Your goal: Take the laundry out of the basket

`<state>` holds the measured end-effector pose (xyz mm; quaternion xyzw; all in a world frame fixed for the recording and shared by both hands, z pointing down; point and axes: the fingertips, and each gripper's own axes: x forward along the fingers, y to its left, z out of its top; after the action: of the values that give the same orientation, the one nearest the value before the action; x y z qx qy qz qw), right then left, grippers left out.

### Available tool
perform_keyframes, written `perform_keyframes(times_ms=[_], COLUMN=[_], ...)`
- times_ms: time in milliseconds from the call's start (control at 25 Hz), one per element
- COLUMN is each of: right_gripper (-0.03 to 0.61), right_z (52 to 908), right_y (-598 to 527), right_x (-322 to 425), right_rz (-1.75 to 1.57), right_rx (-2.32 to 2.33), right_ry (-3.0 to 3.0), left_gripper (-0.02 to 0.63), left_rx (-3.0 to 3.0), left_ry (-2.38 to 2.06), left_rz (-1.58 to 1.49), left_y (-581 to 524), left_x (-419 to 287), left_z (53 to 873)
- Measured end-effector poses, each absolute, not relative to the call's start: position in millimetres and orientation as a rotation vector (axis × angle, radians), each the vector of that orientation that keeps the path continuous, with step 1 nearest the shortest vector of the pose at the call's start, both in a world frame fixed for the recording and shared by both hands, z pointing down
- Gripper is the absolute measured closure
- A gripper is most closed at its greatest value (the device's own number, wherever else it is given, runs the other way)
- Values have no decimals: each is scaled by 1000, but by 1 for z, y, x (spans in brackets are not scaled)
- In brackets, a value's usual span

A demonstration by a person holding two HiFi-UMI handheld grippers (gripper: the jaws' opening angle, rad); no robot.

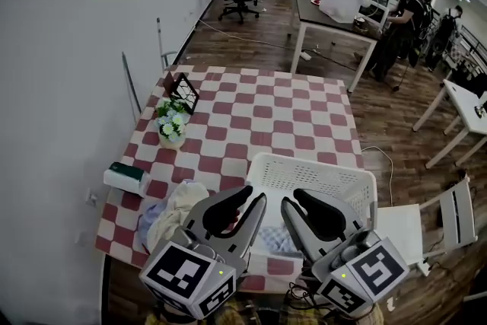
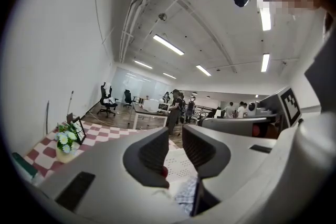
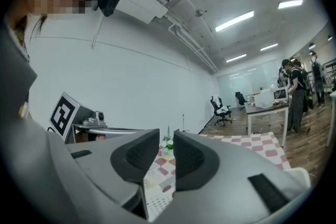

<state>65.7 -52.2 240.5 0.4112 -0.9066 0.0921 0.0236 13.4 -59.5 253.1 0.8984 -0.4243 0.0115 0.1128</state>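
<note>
As I read the checked table (image 1: 304, 125) from left to right, I count one green box (image 1: 125, 177), one flower pot (image 1: 170, 127) and one heap of laundry (image 1: 173, 211) lying on it. Next come two grippers, side by side above the near edge. The left gripper (image 1: 255, 195) has its jaws slightly apart and empty. The right gripper (image 1: 291, 198) matches it, with a narrow gap and nothing gripped. One white basket (image 1: 335, 173) sits beneath them, with one checked garment (image 1: 278, 238) inside.

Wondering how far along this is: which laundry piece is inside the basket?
The blue-checked cloth in the white basket; the pale bundle lies outside it, on the checkered table to its left.
</note>
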Motion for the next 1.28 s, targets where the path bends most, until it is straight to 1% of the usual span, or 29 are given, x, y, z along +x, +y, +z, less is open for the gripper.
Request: perform_keyframes(times_ms=[80, 120, 160, 240, 400, 560, 1280], right_gripper=[488, 521, 551, 574, 575, 575, 574], right_z=[240, 241, 241, 240, 243, 248, 266], right_y=[-53, -52, -52, -51, -50, -56, -70], right_x=[97, 111, 124, 146, 172, 182, 158], right_rz=[261, 254, 248, 238, 247, 269, 297], right_rx=[1321, 1341, 1361, 1398, 1435, 1443, 1405], right_ry=[-2777, -2762, -2748, -2727, -2714, -2711, -2689], left_gripper=[524, 551, 559, 591, 591, 591, 594], left_rx=[2656, 2664, 2671, 2668, 2658, 2660, 2702], left_ry=[-1237, -1231, -1223, -1193, -1143, -1130, -1149], left_rz=[22, 21, 25, 44, 84, 89, 165], left_y=[-59, -58, -57, -54, -49, -52, -68], left_x=[44, 58, 71, 94, 125, 133, 110], left_z=[251, 251, 251, 251, 253, 255, 264])
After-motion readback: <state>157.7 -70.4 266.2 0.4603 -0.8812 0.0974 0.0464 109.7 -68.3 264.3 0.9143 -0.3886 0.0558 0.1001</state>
